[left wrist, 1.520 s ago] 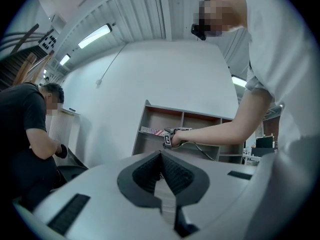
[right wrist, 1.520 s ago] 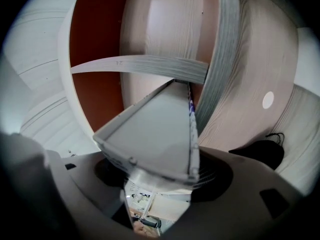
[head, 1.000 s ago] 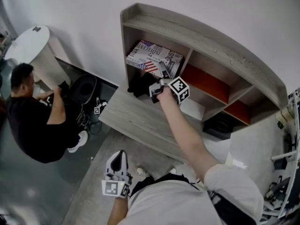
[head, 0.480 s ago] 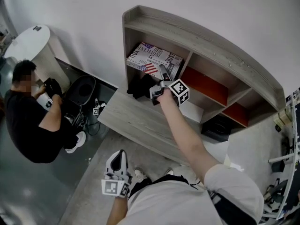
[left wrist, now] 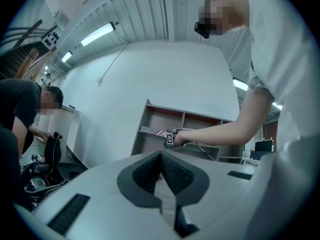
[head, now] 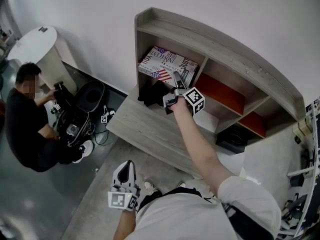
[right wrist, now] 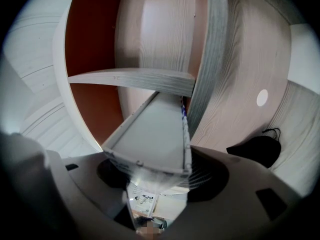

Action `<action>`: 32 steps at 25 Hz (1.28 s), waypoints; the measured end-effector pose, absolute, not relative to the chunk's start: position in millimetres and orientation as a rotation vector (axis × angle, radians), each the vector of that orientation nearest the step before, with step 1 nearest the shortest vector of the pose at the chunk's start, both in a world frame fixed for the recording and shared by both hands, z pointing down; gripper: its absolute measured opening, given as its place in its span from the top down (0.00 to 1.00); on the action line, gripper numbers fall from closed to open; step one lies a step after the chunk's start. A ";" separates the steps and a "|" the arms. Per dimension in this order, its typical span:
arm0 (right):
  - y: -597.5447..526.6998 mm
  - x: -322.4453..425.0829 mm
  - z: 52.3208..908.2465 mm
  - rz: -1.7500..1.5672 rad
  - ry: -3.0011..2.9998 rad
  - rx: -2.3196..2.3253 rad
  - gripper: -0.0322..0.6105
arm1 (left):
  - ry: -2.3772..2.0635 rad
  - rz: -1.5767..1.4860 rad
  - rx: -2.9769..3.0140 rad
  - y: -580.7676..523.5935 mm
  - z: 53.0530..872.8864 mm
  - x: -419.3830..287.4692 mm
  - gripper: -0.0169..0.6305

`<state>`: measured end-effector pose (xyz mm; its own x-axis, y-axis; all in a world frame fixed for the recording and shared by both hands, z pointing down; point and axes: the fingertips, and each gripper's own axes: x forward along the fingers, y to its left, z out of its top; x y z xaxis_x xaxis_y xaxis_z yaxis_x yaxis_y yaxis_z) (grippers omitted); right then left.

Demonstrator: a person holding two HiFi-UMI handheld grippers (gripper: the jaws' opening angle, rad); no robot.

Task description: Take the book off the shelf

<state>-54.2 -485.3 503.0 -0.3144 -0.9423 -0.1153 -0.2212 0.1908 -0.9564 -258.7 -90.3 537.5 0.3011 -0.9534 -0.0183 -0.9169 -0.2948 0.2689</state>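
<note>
The book (head: pixel 167 64), its cover printed with a flag pattern, lies flat in the left compartment of the grey wooden shelf (head: pixel 220 41). My right gripper (head: pixel 176 76) reaches into that compartment at the book's near edge. In the right gripper view the book (right wrist: pixel 150 134) fills the gap of my right gripper (right wrist: pixel 150 171); the jaws have just been closing and press on its end. My left gripper (head: pixel 126 170) hangs low by my hip, far from the shelf. In its own view the left gripper (left wrist: pixel 161 156) has its pads meeting with nothing between them.
A black bag (head: pixel 152 91) lies on the deck under the book. Red back panels (head: pixel 220 91) line the compartments to the right. A person (head: pixel 25 119) crouches at the left over black gear (head: pixel 75 114), beside a white round table (head: pixel 35 49).
My right gripper stays at the book's edge and my left gripper has not moved. The crouching person at the left has bent lower over the black gear.
</note>
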 end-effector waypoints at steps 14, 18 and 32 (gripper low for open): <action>-468.2 -50.3 508.1 -1.169 1.722 -1.034 0.59 | -1.708 -0.232 2.359 -89.7 538.7 -254.4 0.95; -457.6 -51.8 507.0 -1.124 1.778 -1.011 0.66 | -1.718 -0.220 2.354 -86.4 538.2 -255.9 0.95; -447.6 -51.8 506.8 -1.104 1.704 -0.880 0.68 | -1.721 -0.195 2.354 -75.3 540.8 -256.3 0.95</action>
